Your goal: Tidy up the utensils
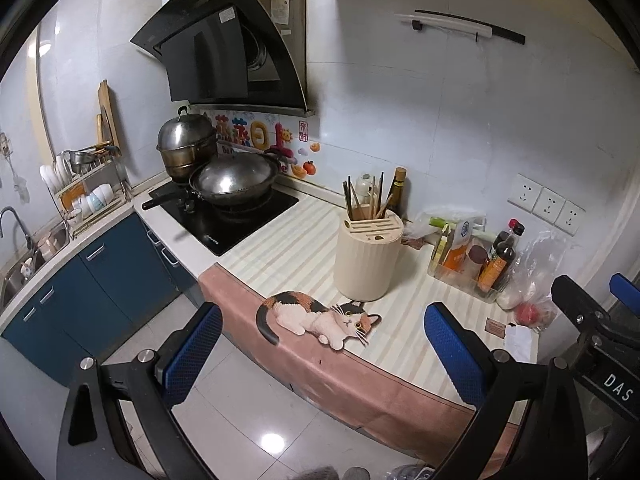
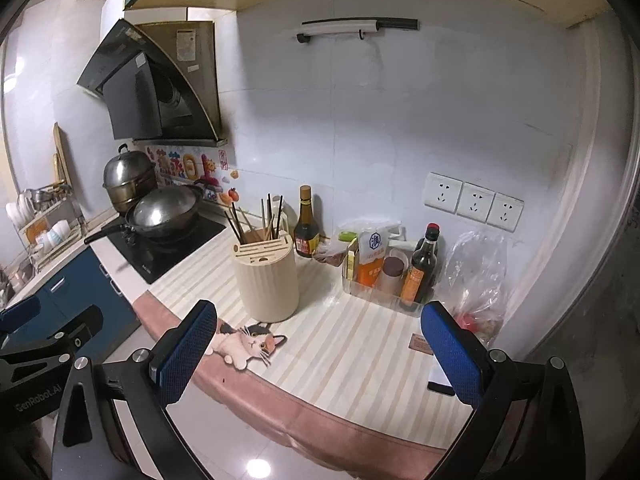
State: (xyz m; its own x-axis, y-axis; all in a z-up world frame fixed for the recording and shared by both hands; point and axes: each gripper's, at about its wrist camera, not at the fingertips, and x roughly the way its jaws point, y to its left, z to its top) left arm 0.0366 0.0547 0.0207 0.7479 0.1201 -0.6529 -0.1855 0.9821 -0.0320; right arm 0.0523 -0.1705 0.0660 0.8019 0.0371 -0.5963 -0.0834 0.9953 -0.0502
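A cream ribbed utensil holder [image 1: 367,258] stands on the striped counter mat [image 1: 288,248], with several chopsticks [image 1: 366,200] upright in its back slot. It also shows in the right wrist view [image 2: 267,280], chopsticks [image 2: 256,220] sticking up. My left gripper [image 1: 324,354] is open and empty, in front of the counter edge, short of the holder. My right gripper [image 2: 320,354] is open and empty, over the counter's front edge, to the right of the holder. The right gripper's body shows at the right edge of the left wrist view [image 1: 592,320].
A wok [image 1: 236,178] and steamer pot [image 1: 186,146] sit on the stove at left. A dish rack [image 1: 88,188] and sink [image 1: 24,264] lie further left. A clear bin of sauce bottles [image 2: 394,276], a dark bottle [image 2: 306,228] and a plastic bag [image 2: 478,276] stand by the wall. A cat decoration [image 1: 320,318] lies at the counter edge.
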